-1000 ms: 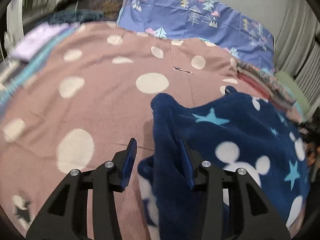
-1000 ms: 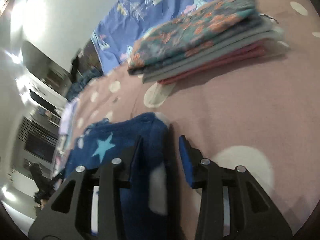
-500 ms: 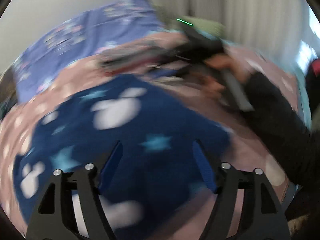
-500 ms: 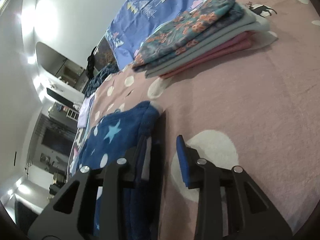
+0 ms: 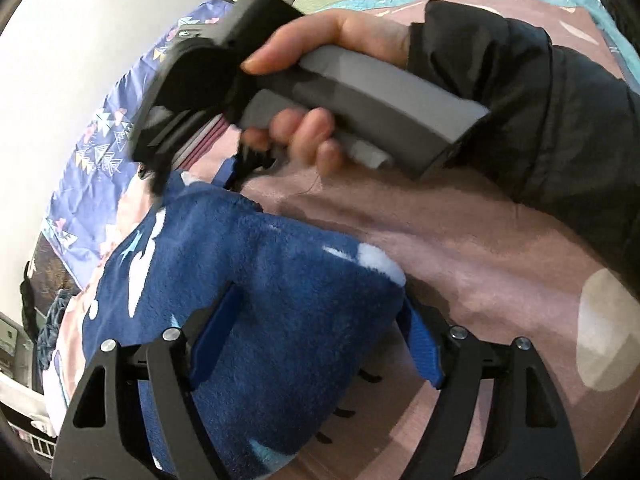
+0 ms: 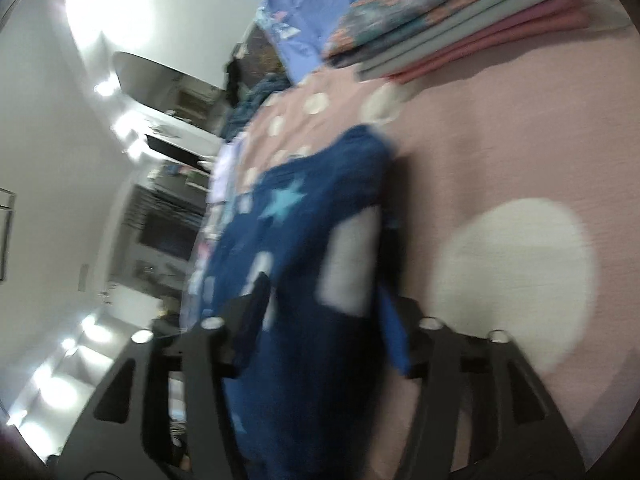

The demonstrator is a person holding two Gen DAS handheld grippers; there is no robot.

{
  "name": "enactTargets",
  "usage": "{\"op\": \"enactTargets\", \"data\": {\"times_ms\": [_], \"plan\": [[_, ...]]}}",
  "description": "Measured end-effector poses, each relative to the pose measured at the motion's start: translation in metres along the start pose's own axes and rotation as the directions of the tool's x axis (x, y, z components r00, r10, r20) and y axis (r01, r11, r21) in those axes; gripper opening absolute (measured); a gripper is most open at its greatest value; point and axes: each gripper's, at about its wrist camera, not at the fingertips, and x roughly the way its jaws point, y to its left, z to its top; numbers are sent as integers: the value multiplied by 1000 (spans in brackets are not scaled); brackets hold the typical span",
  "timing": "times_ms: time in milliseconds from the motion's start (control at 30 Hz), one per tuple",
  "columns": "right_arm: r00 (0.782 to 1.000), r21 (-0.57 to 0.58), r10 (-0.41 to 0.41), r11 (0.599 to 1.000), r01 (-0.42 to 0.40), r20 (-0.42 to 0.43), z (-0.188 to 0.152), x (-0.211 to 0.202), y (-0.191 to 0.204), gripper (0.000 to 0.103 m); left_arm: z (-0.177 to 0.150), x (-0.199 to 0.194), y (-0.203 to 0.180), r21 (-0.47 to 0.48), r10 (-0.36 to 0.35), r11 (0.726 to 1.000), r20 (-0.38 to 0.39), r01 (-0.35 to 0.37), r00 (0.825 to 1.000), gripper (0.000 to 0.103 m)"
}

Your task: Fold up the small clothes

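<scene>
The navy fleece garment (image 5: pixel 260 292), patterned with white mouse-head shapes and pale blue stars, lies folded on the pink bedspread (image 5: pixel 500 264) with large cream dots; no brand, label or writing can be read anywhere on it or around it. In the left wrist view its long axis runs from the lower middle of the frame up toward the upper left, with a rounded folded end at the right near the cream-tipped corner. A second ago the left gripper (image 5: pixel 316 344) faced open bedspread with a bunched edge of fleece between narrow jaws; now it looks across the folded piece toward the person's right hand (image 5: pixel 320 92) and black sleeve (image 5: pixel 540 92), and its jaws stand much wider. They are opening, with the fleece bulging up between the blue pads, which sit at its sides; I cannot tell whether they press on it. In the blurred right wrist view the right gripper (image 6: pixel 320 328) straddles the garment's edge, its jaws opening too and wider than in the earlier frame, the cloth between them and apparently loose. Beyond the garment a stack of folded clothes (image 6: pixel 460 28), floral on top with grey and pink below, rests on the bedspread, well apart, before a blue patterned pillow (image 5: pixel 104 128).
</scene>
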Motion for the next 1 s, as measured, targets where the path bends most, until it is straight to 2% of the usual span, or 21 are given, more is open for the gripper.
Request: {"op": "enactTargets", "data": {"times_ms": [100, 200, 267, 300, 333, 367, 400, 467, 567, 633, 667, 700, 767, 900, 1000], "plan": [[998, -29, 32, 999, -30, 52, -2, -4, 18, 57, 0, -1, 0, -4, 11, 1000, 0, -11, 1000, 78], [988, -67, 41, 997, -32, 146, 0, -23, 26, 57, 0, -3, 6, -38, -1, 999, 5, 1, 1000, 76], [984, -23, -2, 1000, 6, 180, 3, -32, 16, 57, 2, -1, 14, -61, -16, 998, 14, 17, 1000, 62], [984, 8, -47, 999, 46, 172, 5, -33, 10, 57, 3, 0, 16, -67, -20, 998, 19, 22, 1000, 58], [980, 38, -127, 992, 123, 152, 7, -34, 3, 57, 4, -2, 18, -74, -23, 997, 30, 26, 999, 45], [973, 51, -190, 982, 184, 130, 8, -34, -2, 48, 5, -3, 21, -80, -24, 996, 35, 27, 999, 33], [970, 55, -219, 975, 214, 106, 9, -34, -6, 39, 5, -5, 24, -91, -29, 995, 40, 33, 999, 29], [974, 64, -207, 977, 202, 90, 9, -40, -10, 35, 4, -11, 37, -145, -43, 988, 54, 50, 998, 24], [955, 6, -289, 957, 290, 66, 9, -43, -5, 34, 1, -21, 44, -200, -35, 978, 80, 51, 996, 22], [952, -58, -306, 950, 307, 22, 4, -36, 0, 34, -3, -25, 56, -231, -32, 972, 91, 52, 995, 22], [955, -86, -296, 951, 296, 11, 3, -32, 3, 38, -4, -25, 56, -235, -33, 970, 92, 54, 995, 22], [959, -108, -283, 953, 282, 6, 0, -29, 7, 53, -3, -25, 55, -236, -33, 970, 93, 54, 995, 22], [969, -144, -246, 959, 245, 11, -3, -25, 17, 67, -3, -29, 54, -240, -30, 969, 97, 53, 995, 22], [989, -123, -143, 983, 137, -40, -5, -1, 22, 67, 1, -28, 48, -245, -41, 967, 105, 65, 994, 22], [983, -115, -183, 977, 179, -33, -6, 16, 25, 67, 0, -26, 45, -239, -49, 968, 100, 72, 994, 22]]}}
